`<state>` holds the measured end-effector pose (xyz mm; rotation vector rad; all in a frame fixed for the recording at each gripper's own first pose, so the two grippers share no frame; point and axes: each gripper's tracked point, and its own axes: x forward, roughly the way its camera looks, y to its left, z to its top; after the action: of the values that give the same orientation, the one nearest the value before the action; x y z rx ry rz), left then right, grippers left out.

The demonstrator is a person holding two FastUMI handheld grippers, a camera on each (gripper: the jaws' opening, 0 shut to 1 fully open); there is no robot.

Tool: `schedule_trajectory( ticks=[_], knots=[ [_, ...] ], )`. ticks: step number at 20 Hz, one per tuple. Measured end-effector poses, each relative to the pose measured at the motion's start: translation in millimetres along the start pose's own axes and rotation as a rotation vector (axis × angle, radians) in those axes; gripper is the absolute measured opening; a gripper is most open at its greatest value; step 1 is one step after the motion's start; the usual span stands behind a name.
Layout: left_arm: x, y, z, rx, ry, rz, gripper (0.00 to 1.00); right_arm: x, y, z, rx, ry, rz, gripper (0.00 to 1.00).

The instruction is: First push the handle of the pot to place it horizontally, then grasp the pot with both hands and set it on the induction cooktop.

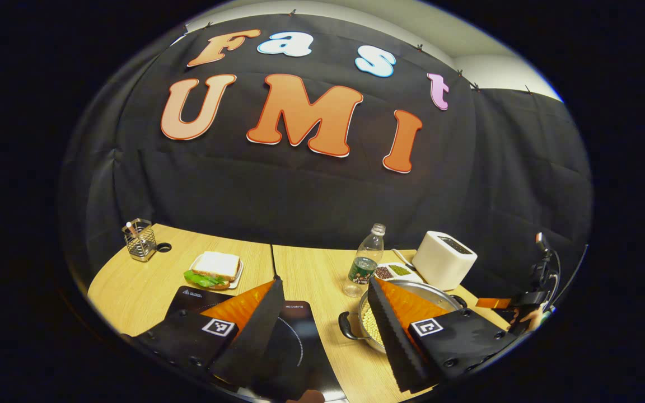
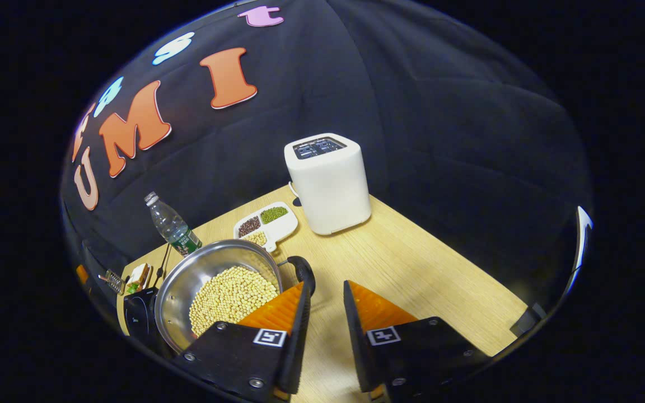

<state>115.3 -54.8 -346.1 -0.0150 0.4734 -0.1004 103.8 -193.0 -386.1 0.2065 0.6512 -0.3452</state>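
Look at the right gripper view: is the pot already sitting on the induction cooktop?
No. The pot of beans rests on the wooden table, with the black induction cooktop lying beside it.

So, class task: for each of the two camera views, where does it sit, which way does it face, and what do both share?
Left gripper view: rides the left tool, looking over the cooktop toward the wall; its open fingers show.
Right gripper view: rides the right tool, facing the toaster; its open fingers show by the pot's handle.
Shared: pot, bottle, toaster, bean dish.

Faint, unreadable brand print marks the induction cooktop (image 1: pixel 300 336).
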Motion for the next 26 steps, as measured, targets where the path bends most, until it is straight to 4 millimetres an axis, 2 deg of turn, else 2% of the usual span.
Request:
schedule_trajectory(
  ticks=[1,2,4,6,8,11,14,20,22,24,26],
  knots=[
    [7,-8,-14,0.013,0.021,-0.009,0.99,-1,4,5,-0.014,-0.023,0.014,0.40],
    [15,-17,-28,0.022,0.039,-0.026,0.99,-2,10,9,-0.026,-0.042,0.031,0.55],
    [30,-36,-51,0.027,0.078,-0.059,0.99,-5,21,12,-0.048,-0.059,0.073,0.68],
    [45,-53,-67,0.024,0.106,-0.094,0.99,0,28,8,-0.089,-0.052,0.086,0.77],
    [58,-59,-80,0.038,0.135,-0.100,0.99,7,33,2,-0.106,-0.032,0.097,0.83],
    [75,-55,-106,0.055,0.215,-0.064,0.99,19,39,-5,-0.114,-0.003,0.110,0.88],
    [93,-59,-130,0.040,0.284,-0.059,0.99,32,44,-10,-0.109,0.029,0.113,0.91],
    [121,-57,-150,0.073,0.333,-0.047,0.98,55,44,-20,-0.183,0.055,0.083,0.93],
    [127,-56,-154,0.095,0.341,-0.043,0.98,62,36,-22,-0.218,0.057,0.041,0.93],
    [136,-57,-157,0.103,0.344,-0.046,0.98,66,32,-11,-0.223,0.012,0.015,0.93],
    [139,-56,-164,0.091,0.363,-0.045,0.97,70,38,-13,-0.215,0.034,0.040,0.92]
  ],
)
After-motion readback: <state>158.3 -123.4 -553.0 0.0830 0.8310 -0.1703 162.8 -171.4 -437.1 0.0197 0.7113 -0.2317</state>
